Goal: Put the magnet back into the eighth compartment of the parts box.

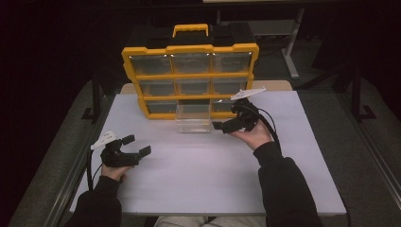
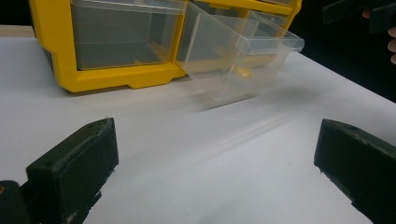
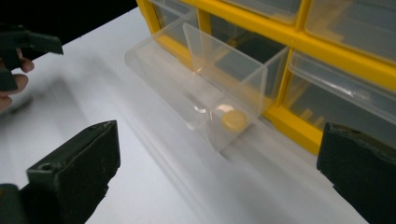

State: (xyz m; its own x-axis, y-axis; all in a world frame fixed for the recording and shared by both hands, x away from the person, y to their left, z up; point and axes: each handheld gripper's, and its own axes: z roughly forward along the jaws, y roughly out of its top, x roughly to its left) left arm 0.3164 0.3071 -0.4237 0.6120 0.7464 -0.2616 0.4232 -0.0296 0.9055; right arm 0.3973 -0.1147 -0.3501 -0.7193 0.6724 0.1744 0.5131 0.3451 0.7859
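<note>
A yellow organizer [image 1: 191, 48] with clear drawers stands upright at the back of the white table [image 1: 198, 175]. Its bottom middle drawer [image 1: 193, 119] is pulled out onto the table. The drawer [image 3: 205, 93] holds a small round yellow piece [image 3: 233, 120], which the left gripper view also shows as a yellow piece [image 2: 243, 72] inside the drawer [image 2: 243, 60]. My right gripper [image 1: 226, 118] is open just right of the drawer, with nothing between its jaws [image 3: 217, 172]. My left gripper [image 1: 136, 144] stands open over bare table at the front left [image 2: 215, 163].
The other drawers [image 1: 151, 64] sit closed in the yellow frame, with a handle [image 1: 190, 29] on top. Dark floor and a table leg [image 1: 291, 61] lie beyond. The right gripper [image 2: 355, 11] shows far off in the left gripper view; the left gripper [image 3: 28, 44] in the right one.
</note>
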